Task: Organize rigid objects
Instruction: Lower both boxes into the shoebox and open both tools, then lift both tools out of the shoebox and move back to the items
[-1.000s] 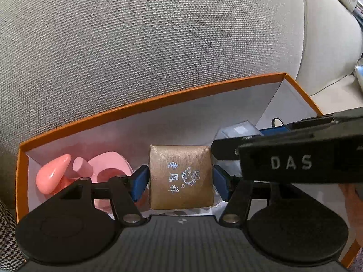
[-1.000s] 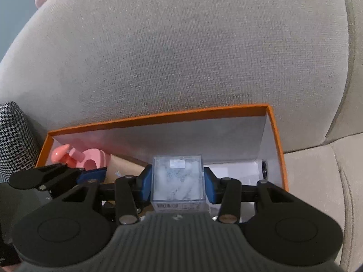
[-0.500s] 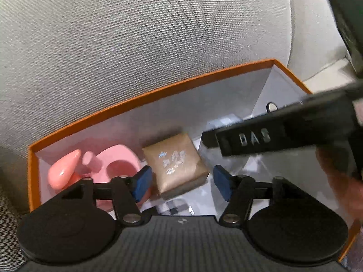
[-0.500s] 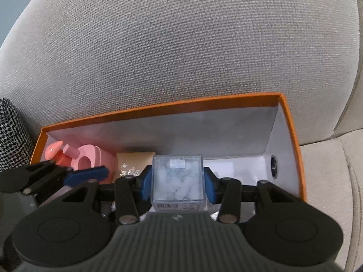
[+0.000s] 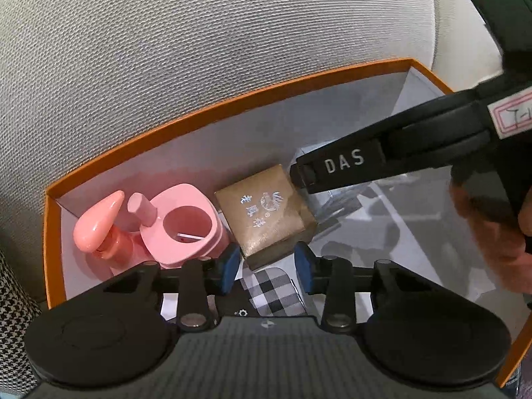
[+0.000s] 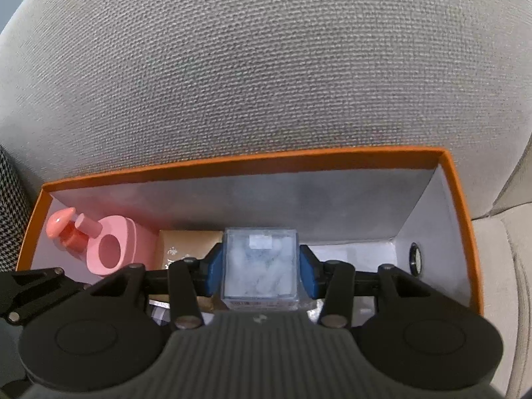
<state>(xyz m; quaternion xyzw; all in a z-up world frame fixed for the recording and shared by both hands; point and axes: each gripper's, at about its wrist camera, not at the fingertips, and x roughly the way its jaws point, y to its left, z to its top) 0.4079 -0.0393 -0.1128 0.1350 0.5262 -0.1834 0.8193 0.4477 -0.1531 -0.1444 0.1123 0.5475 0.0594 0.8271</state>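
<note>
An orange box (image 5: 206, 109) with a white inside rests against a grey sofa back. In it lie a pink plastic piece (image 5: 179, 226) and a gold gift box (image 5: 266, 212) with silver characters. My left gripper (image 5: 267, 267) is open and empty, just behind the gold box and apart from it. My right gripper (image 6: 259, 271) is shut on a clear plastic box (image 6: 259, 266) with white contents, held low inside the orange box (image 6: 459, 219), beside the gold box (image 6: 186, 249). The right gripper's body (image 5: 382, 163) crosses the left wrist view.
A checked black-and-white item (image 5: 272, 289) lies in the box under my left gripper. A houndstooth cushion (image 5: 13, 306) sits left of the box. The pink piece (image 6: 109, 249) fills the box's left end. The sofa seat (image 6: 505, 266) lies to the right.
My left gripper let go of the gold box and drew back; the box now lies tilted in the orange box. My right gripper has carried the clear box lower into the orange box.
</note>
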